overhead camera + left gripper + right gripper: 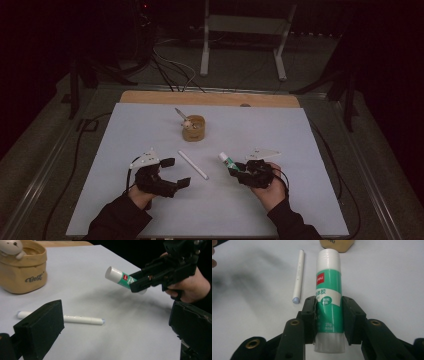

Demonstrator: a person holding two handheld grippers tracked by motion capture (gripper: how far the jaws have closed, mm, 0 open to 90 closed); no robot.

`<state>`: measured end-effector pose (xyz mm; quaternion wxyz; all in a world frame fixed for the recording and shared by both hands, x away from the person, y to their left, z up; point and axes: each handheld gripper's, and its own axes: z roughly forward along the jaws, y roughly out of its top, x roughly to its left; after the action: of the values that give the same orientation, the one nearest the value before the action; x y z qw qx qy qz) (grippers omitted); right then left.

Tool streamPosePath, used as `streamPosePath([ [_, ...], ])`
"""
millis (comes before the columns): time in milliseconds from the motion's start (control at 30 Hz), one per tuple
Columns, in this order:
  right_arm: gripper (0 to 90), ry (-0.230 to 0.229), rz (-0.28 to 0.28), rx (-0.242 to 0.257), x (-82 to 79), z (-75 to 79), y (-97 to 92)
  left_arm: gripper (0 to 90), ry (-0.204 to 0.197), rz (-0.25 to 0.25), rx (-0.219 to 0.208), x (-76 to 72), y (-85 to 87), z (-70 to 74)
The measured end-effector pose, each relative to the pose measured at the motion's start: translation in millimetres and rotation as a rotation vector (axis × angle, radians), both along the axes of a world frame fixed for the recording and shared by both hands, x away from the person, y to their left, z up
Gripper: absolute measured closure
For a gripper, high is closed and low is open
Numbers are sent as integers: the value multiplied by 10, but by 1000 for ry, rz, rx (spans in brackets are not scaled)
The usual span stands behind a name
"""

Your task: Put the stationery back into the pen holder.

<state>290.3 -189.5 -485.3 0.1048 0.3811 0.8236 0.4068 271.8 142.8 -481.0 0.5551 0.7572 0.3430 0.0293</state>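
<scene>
Right tool (328,315) clamps one glue stick (328,290), raised off the surface (280,210); left tool (175,172) gapes wide, apparently hovering; one white pen (193,164) lies flat.

Cloth pot (337,245) cut off by top edge, top-left corner blurred

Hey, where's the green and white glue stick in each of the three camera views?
High view: glue stick right of centre, clamped in the right gripper.
Left gripper view: upper right of centre, lifted off the table, white cap pointing left.
Right gripper view: centre, upright between the jaws.
Shared landmark: the white pen lying on the table in each view.
</scene>
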Motion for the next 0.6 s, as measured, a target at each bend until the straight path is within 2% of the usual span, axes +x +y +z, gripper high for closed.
streamPosePath([
  [200,654,-6,-8,16,-16,3,-34,4,18,-4,-20,54,-120,39],
  [433,654,-33,-22,34,-26,48,-70,4,44,5,-55,135,-265,94],
  [600,654,-45,-36,47,-22,75,-99,4,67,2,-104,202,-365,113],
])
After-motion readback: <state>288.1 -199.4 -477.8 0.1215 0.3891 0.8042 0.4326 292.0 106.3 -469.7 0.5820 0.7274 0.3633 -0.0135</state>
